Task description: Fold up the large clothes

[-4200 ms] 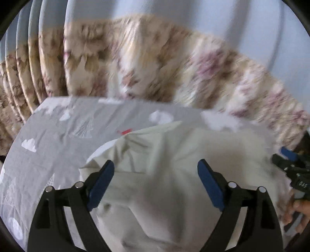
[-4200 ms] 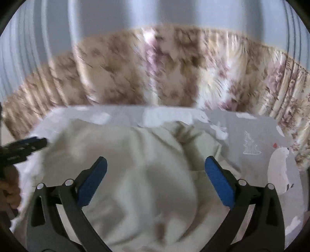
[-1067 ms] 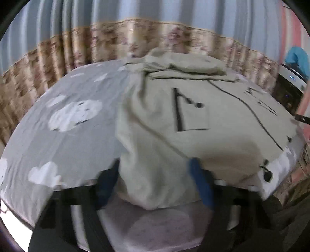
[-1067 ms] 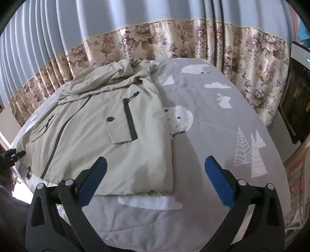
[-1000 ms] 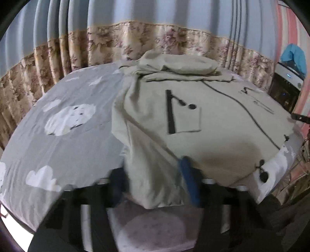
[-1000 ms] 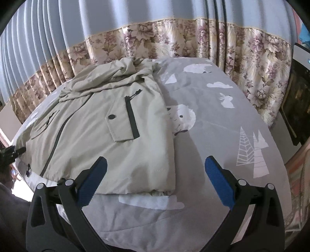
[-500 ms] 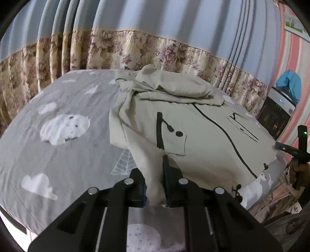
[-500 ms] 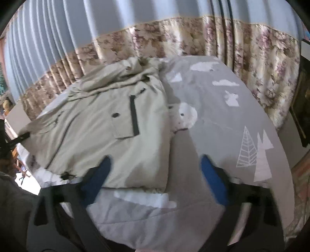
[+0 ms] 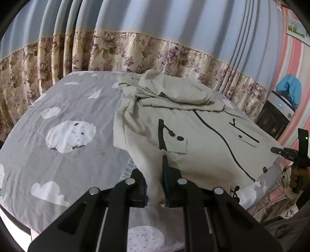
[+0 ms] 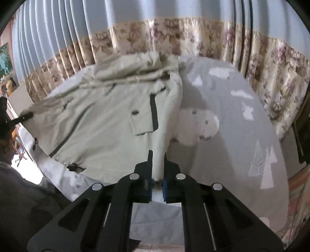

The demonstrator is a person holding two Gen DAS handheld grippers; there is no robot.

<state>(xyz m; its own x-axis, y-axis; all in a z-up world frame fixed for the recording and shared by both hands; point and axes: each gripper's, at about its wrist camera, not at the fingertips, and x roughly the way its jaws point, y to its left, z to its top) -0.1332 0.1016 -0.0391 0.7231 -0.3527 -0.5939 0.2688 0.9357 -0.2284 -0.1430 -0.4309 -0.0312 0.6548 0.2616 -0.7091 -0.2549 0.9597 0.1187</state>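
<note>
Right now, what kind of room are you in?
Most likely a bedroom at home. A beige jacket lies spread on a bed with a grey sheet printed with clouds and owls, and long blue curtains with a flowery band hang behind it.

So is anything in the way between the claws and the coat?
No. Both claws already pinch the beige coat's bottom corners: left claw on one, right claw on the other.

Both grippers [image 9: 155, 192] [image 10: 157, 186] now on jacket [image 9: 203, 139] hem.
</note>
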